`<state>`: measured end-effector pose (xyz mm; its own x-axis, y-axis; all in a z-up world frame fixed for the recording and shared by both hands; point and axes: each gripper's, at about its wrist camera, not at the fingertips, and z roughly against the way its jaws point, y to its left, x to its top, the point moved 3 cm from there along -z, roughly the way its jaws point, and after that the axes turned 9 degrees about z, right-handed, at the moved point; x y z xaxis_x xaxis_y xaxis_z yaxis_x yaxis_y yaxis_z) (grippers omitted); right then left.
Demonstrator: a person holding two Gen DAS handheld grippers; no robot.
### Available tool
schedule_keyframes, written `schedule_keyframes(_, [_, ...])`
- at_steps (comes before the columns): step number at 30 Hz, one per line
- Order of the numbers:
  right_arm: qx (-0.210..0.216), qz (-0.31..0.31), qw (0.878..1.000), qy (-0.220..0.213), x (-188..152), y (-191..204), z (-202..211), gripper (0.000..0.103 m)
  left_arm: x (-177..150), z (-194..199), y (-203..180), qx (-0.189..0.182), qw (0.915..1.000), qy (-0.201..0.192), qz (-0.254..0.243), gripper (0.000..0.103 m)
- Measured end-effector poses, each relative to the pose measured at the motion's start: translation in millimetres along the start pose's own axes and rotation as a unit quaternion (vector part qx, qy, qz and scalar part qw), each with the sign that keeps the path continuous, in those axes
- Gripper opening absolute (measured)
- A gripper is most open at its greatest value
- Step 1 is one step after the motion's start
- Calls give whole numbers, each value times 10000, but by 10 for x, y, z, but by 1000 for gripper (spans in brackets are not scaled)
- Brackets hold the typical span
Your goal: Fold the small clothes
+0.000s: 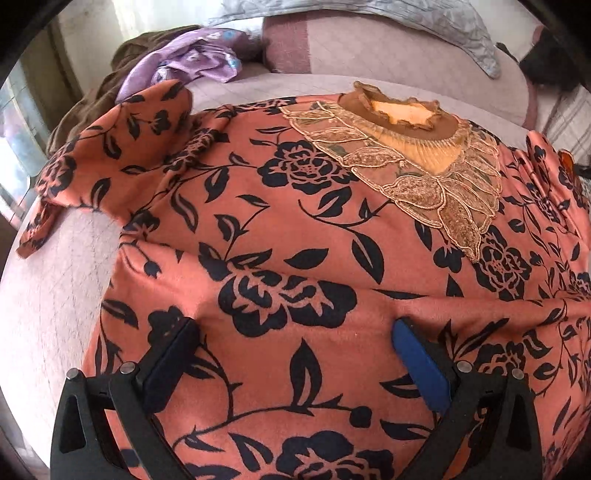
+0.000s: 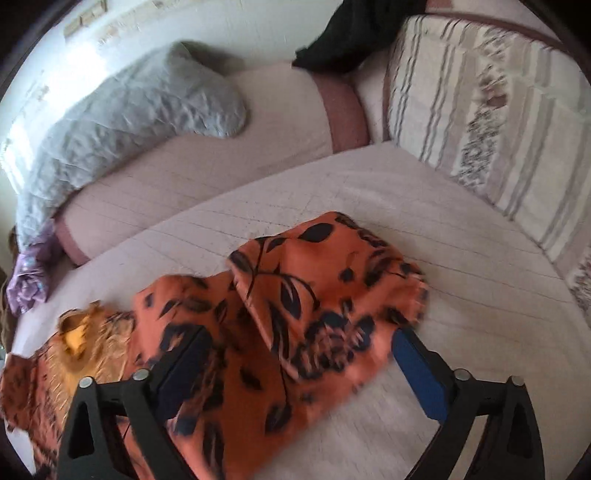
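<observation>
No readable text, label, brand, number or sign appears in either view.

Bare quilted bed cover (image 2: 461,295) lies open to the right of the orange flowered top (image 1: 295,229), reaching as far as the striped cushion (image 2: 498,122), which walls off that side. Behind the top a pink bolster (image 2: 221,155) closes the back, with a grey pillow (image 2: 122,122) and a black cloth (image 2: 343,33) on it. A purple garment (image 1: 199,55) and a brown cloth (image 1: 96,107) crowd the far left corner. A strip of bare cover (image 1: 55,302) stays open along the top's left edge.
</observation>
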<state>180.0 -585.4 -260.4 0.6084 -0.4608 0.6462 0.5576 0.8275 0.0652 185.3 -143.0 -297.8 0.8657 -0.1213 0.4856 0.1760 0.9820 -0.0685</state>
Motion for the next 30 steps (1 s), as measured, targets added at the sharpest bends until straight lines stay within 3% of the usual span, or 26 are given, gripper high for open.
schedule_keyframes(2, [-219,-97,9995,186,50,-42,-279,94,-22,20,5,-21,10000,31,-11,103])
schedule_keyframes(4, [-296,-377,9976,501,2,-136,-536,60,-19,6,30,26,10000,35,-90,103])
schedule_keyframes(5, [-339,-579,9956,654,-54,-221,-649,49,-10,4,35,75,9998,73,-139,103])
schedule_keyframes(7, [-237,-718,9965,347,-67,-300,-578,32,106,-121,75,237,9991,210,-295,103])
schedule_keyframes(9, [49,-969,9951,209,-96,-395,-439,18,229,-151,82,372,9981,68,-489,103])
schedule_keyframes(11, [448,-1295,9905,-130,-139,-473,-168,17,322,45,95,550,9957,-525,-522,103])
schedule_keyframes(13, [737,-1387,9870,-343,-155,-463,63,16,410,200,138,514,9941,-851,-434,103])
schedule_keyframes(16, [1545,-1522,9743,-604,-165,-334,529,16,560,338,322,430,9936,-1040,-108,103])
schedule_keyframes(19, [2366,-1531,9580,-537,-172,41,934,16,632,404,569,390,9935,-1016,344,103])
schedule_keyframes(24, [3582,-1270,9246,-260,-222,1161,1297,16,717,483,1058,376,9866,-1082,1162,103])
schedule_keyframes(30, [4556,-1130,8824,306,-490,2715,1161,20,814,559,1772,932,9644,-1364,2066,103])
